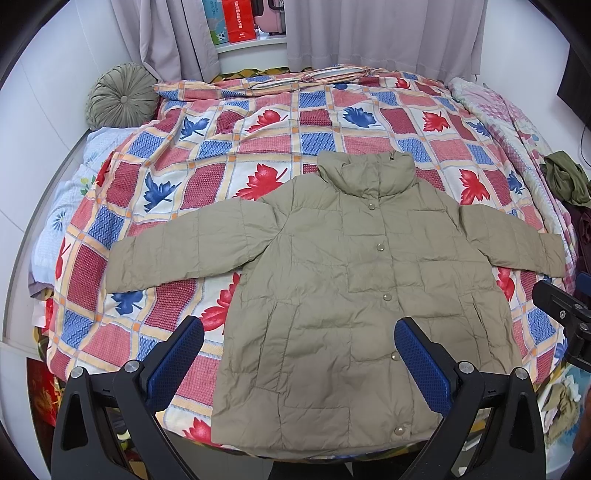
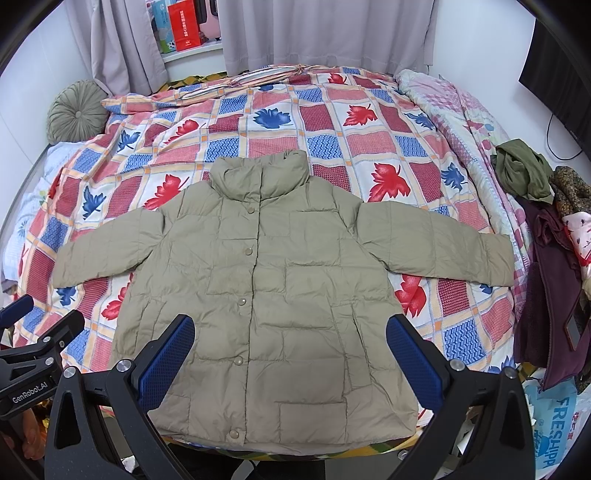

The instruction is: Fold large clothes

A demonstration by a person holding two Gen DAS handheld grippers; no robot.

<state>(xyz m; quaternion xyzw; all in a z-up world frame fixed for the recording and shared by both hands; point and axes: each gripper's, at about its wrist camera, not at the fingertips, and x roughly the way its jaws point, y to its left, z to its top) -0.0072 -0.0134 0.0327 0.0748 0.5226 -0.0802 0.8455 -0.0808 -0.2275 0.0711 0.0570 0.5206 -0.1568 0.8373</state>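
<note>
Both grippers, left [image 1: 297, 356] and right [image 2: 290, 352], are hanging released; you're facing a soft, slippery jacket [image 1: 332, 295] (grab sleeve cuffs).

Quilted bed [image 1: 258, 122]; grey curtains [image 1: 369, 33] behind.

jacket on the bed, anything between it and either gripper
Nothing visible. The tan jacket lies flat and buttoned on the leaf-print quilt, sleeves spread. The left gripper and right gripper are open above its hem.
</note>
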